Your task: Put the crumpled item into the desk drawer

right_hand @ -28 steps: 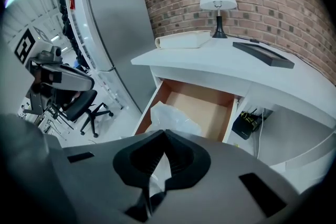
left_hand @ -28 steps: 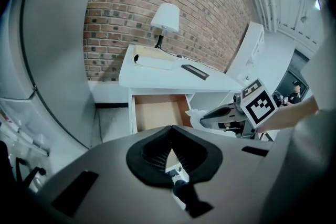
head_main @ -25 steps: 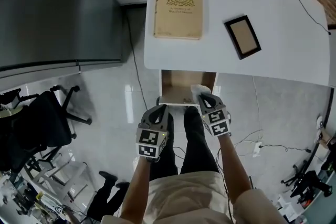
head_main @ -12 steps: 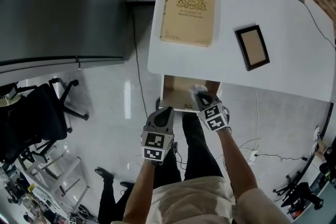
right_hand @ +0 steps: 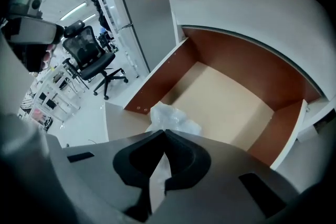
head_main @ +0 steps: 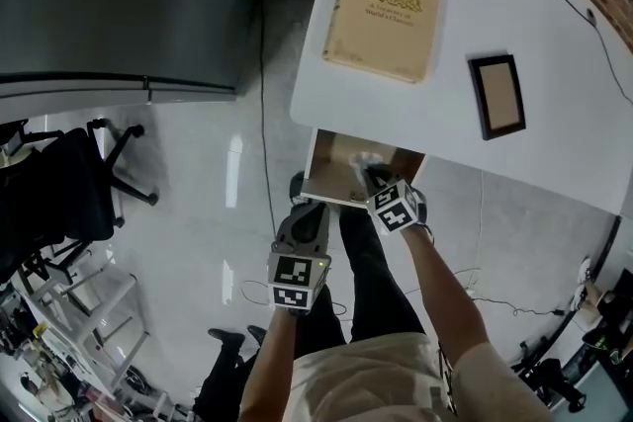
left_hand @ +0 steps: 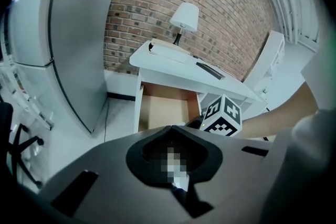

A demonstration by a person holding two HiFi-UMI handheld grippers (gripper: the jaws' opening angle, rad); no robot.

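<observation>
The desk drawer (head_main: 337,159) stands pulled open under the white desk (head_main: 554,35). In the right gripper view its tan floor (right_hand: 223,98) lies bare. My right gripper (head_main: 367,176) (right_hand: 165,131) hangs over the drawer's front part, shut on a crumpled white item (head_main: 364,159) (right_hand: 171,118) that bulges out past the jaw tips. My left gripper (head_main: 304,211) (left_hand: 170,127) is held lower, left of the drawer's front, shut with nothing in it. From its view I see the drawer (left_hand: 163,108) and the right gripper's marker cube (left_hand: 223,113).
On the desk lie a tan book (head_main: 382,11) and a picture frame (head_main: 497,94), with a lamp (left_hand: 185,17) at the back. A tall grey cabinet (head_main: 119,5) stands left of the desk. An office chair (head_main: 59,203) is further left. The person's legs (head_main: 366,262) are below the drawer.
The right gripper has carried the crumpled item forward, from the drawer's front edge to over its inside. The left gripper has stayed shut below the drawer front.
</observation>
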